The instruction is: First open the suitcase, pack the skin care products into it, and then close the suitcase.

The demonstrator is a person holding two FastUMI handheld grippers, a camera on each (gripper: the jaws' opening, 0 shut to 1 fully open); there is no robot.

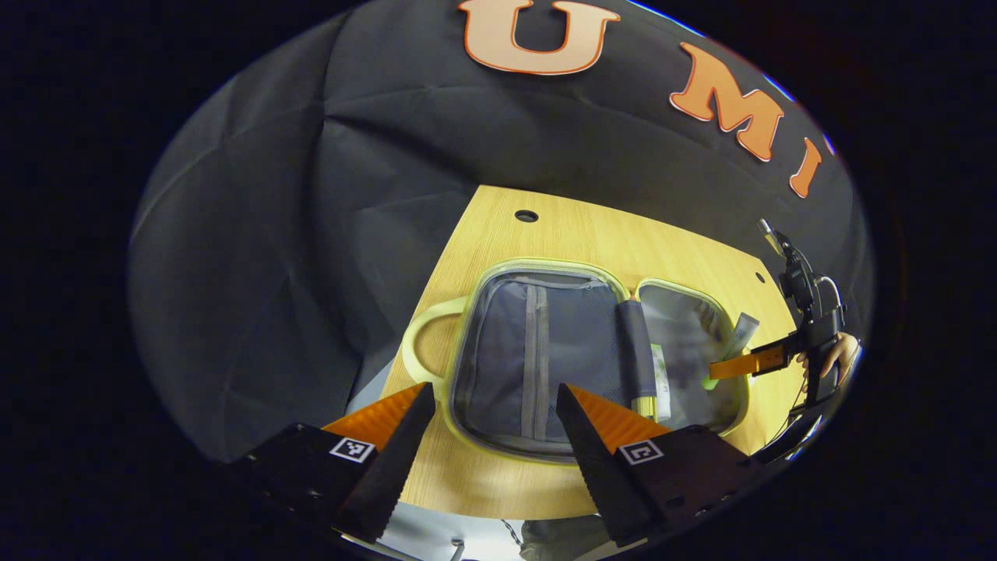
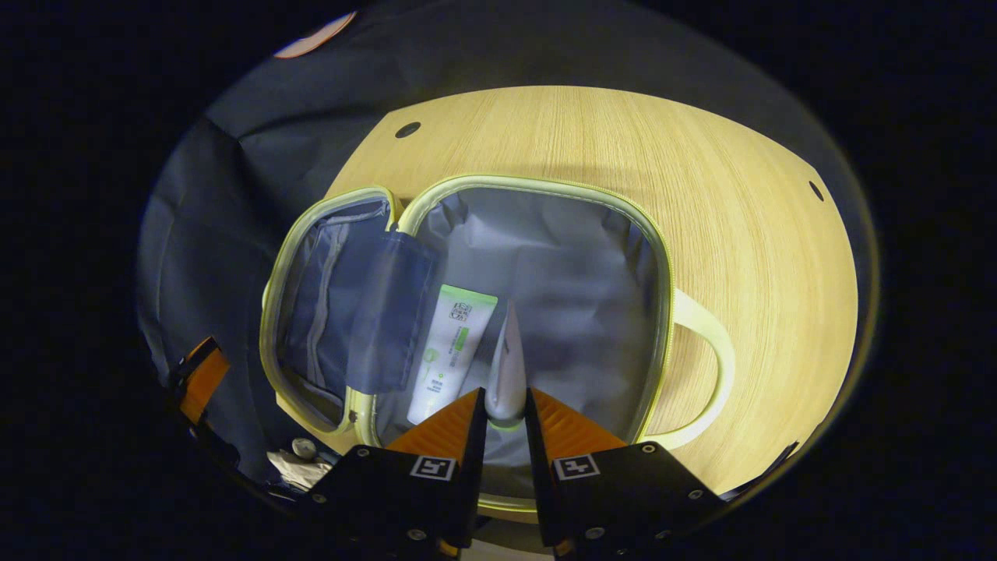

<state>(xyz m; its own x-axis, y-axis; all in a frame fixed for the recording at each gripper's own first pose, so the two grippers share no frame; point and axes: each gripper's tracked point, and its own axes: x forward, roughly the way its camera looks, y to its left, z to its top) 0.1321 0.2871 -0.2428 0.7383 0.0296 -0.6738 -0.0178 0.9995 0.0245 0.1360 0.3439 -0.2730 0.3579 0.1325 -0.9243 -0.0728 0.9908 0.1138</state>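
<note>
Your suitcase [image 2: 545, 234] lies open flat on the wooden worktop [image 2: 740, 218], both halves up, pale green rim and grey lining showing. In the right gripper view, your right hand-held gripper [image 2: 506, 409] is clenched on a pale tube [image 2: 506, 366]: both fingers press its sides near the lower end, and the tube points forward over the deep half of the suitcase. Just to its left, a white tube with green cap [image 2: 450, 351] already lies on the lining of that same half, close to the hinge. The lid half [image 2: 335, 312] with its grey zipped pocket sits to the left, a fabric flap folded over the hinge. One green handle [image 2: 713, 366] sticks out on the right side. In the left gripper view, your left hand-held gripper [image 1: 494, 425] is released, fingers wide apart with nothing between them, hovering above the near edge of the lid half [image 1: 537, 351] and not touching it. The same view shows the right hand-held gripper [image 1: 720, 374] at the far right with your hand [image 1: 837, 354] on its grip, fingers reaching in over the deep half [image 1: 689, 351]. The other handle [image 1: 424, 343] pokes out left of the lid, over the worktop [image 1: 592, 234] edge.
</note>
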